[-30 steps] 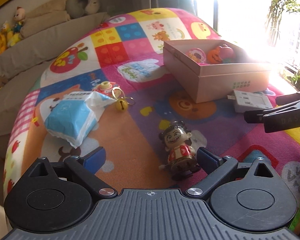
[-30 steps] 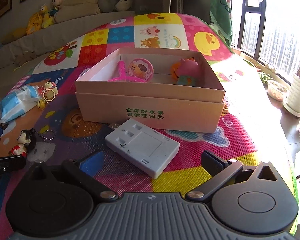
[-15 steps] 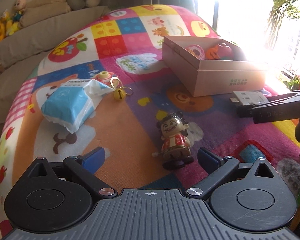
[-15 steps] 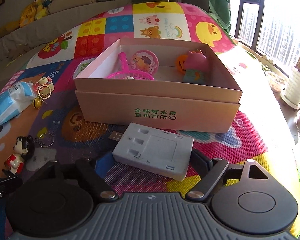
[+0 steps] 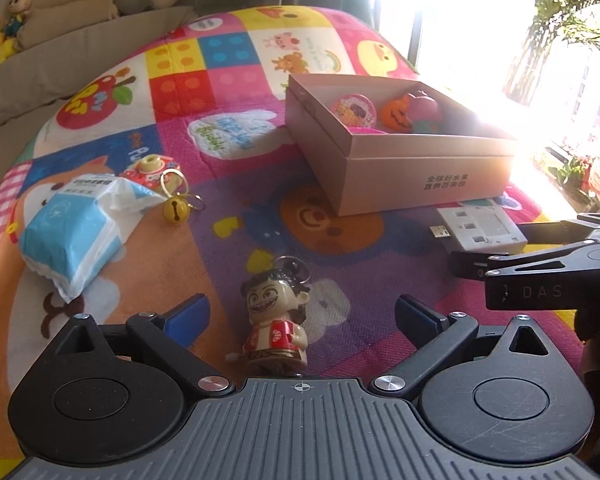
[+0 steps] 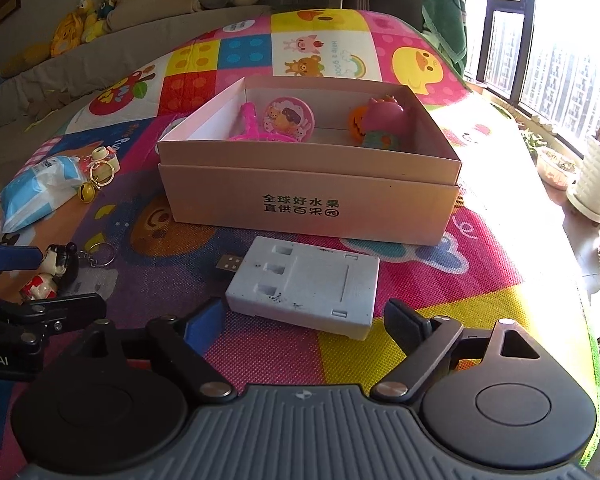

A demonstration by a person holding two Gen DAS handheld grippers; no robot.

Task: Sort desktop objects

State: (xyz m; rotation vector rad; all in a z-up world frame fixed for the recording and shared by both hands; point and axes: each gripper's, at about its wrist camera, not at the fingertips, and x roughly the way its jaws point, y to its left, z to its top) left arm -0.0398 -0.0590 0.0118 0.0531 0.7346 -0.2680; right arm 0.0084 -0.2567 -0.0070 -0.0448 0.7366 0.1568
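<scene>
A doll keyring with dark hair and a red top stands on the play mat between the fingers of my left gripper, which is open and not touching it. A white USB hub lies flat on the mat in front of the cardboard box. My right gripper straddles the hub's near end. Its jaws are opening, with a small gap at each pad. In the left wrist view, the hub shows at the right. The box holds a pink round toy, an orange pumpkin, a pink figure and a pink net.
A blue tissue pack, a yellow bell keyring and a small toy camera lie at the mat's left. A sofa with plush toys runs behind. Plant pots stand by the window beyond the mat's right edge.
My left gripper has moved in, so the doll sits deeper between its fingers. My right gripper's jaws narrowed around the hub and have since widened a little.
</scene>
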